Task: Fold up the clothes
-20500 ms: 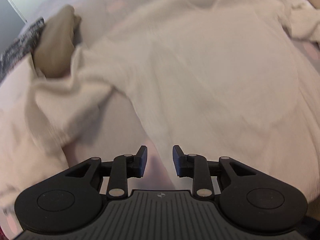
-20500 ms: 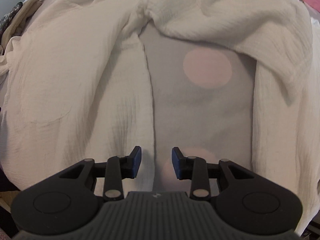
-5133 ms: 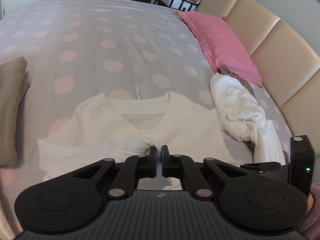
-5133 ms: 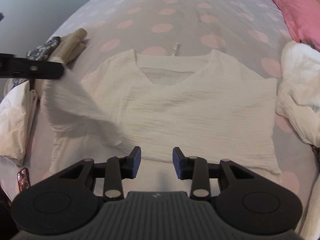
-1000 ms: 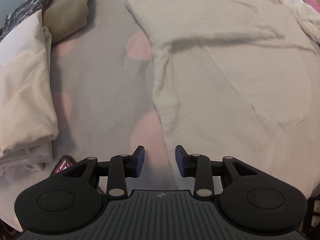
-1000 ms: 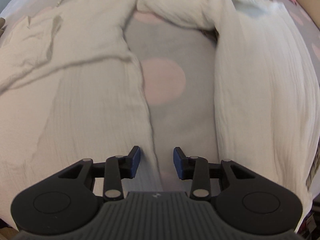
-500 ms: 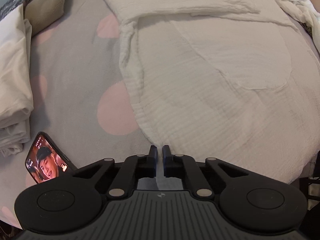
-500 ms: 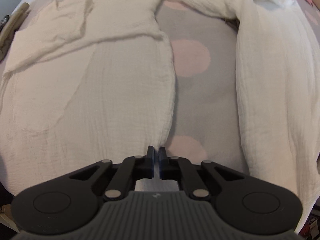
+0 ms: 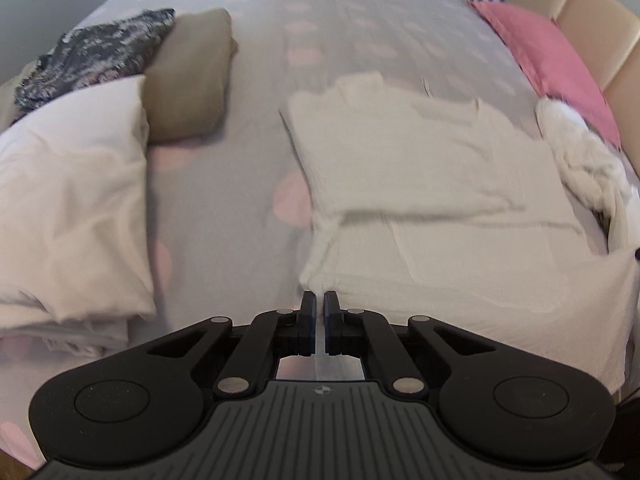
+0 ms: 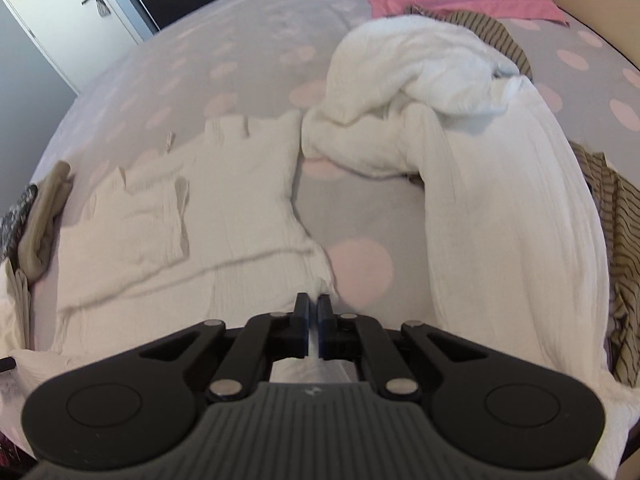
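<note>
A cream crinkled top [image 9: 432, 184] lies flat on the grey bed with pink dots, its sleeves folded in across the chest. My left gripper [image 9: 319, 305] is shut on the hem's left corner, lifted off the bed. In the right wrist view the same cream top [image 10: 224, 216] stretches away to the left, and my right gripper [image 10: 313, 307] is shut on the hem's right corner, also raised. White cloth shows between both pairs of pads. The hem edge between the grippers hangs below view.
Folded clothes sit at the left: a pale pink stack [image 9: 72, 208], a tan piece [image 9: 188, 80] and a dark patterned one [image 9: 92, 52]. A rumpled white garment [image 10: 472, 168] over striped fabric [image 10: 624, 248] lies right. A pink pillow [image 9: 552, 64] rests by the beige headboard [image 9: 592, 12].
Both grippers went from open over the hem to shut on its two corners, then rose, lifting the hem so more of the bed shows.
</note>
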Demonstrator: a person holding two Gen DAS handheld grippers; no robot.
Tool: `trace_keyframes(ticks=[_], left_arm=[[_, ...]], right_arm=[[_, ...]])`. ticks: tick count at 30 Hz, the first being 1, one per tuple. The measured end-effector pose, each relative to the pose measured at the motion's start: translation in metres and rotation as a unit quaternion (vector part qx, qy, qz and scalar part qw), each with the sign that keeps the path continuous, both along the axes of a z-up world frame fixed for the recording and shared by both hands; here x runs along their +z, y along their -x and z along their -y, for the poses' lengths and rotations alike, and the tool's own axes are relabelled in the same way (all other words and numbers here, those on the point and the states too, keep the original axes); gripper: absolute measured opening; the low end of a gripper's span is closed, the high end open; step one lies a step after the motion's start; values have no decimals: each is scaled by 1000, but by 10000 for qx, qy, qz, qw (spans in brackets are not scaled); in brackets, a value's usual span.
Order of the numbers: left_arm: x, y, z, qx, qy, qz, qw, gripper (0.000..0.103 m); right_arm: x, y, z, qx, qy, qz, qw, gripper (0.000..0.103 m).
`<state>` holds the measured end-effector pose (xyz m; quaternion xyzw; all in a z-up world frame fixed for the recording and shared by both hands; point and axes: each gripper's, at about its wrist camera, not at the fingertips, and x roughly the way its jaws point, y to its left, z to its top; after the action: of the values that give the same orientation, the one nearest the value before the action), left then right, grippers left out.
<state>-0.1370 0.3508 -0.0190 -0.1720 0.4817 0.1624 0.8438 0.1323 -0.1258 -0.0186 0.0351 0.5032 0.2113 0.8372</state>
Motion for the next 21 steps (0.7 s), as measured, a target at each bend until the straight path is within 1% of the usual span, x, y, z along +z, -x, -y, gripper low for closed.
trace_keyframes(ticks=[6, 8, 10, 12, 14, 15, 16, 17, 18, 20, 21], left_arm=[[7, -28, -17, 389, -462, 512, 9969, 2], [9, -38, -20, 418, -654, 536, 9955, 2], [6, -49, -21, 475, -830, 567, 9938, 2], [-2, -59, -22, 536, -927, 463, 9932, 2], [-10, -69, -20, 452, -996, 255, 9937, 4], [-14, -72, -19, 387, -1038, 157, 9937, 4], [-18, -73, -17, 356, -1144, 55, 9928, 5], [-20, -73, -16, 349, -1261, -34, 9914, 7], [-21, -71, -14, 318, -1343, -65, 9904, 9], [-23, -67, -10, 248, -1497, -112, 9884, 16], [-23, -64, -7, 164, -1548, -108, 9878, 16]], right_arm=[[10, -22, -26, -86, -139, 596, 9981, 4], [9, -31, -38, -53, -104, 688, 9976, 4], [4, -39, -51, -16, 48, 715, 9974, 4], [-3, -46, -62, 8, 213, 705, 9973, 6], [-10, -51, -67, 2, 388, 676, 9970, 11], [-11, -51, -68, 8, 440, 690, 9966, 11], [-13, -50, -67, 28, 479, 705, 9964, 14], [-14, -50, -66, 49, 518, 721, 9960, 22], [-16, -48, -66, 98, 548, 743, 9957, 25], [-19, -41, -66, 312, 607, 800, 9945, 25], [-21, -36, -67, 512, 661, 830, 9930, 25]])
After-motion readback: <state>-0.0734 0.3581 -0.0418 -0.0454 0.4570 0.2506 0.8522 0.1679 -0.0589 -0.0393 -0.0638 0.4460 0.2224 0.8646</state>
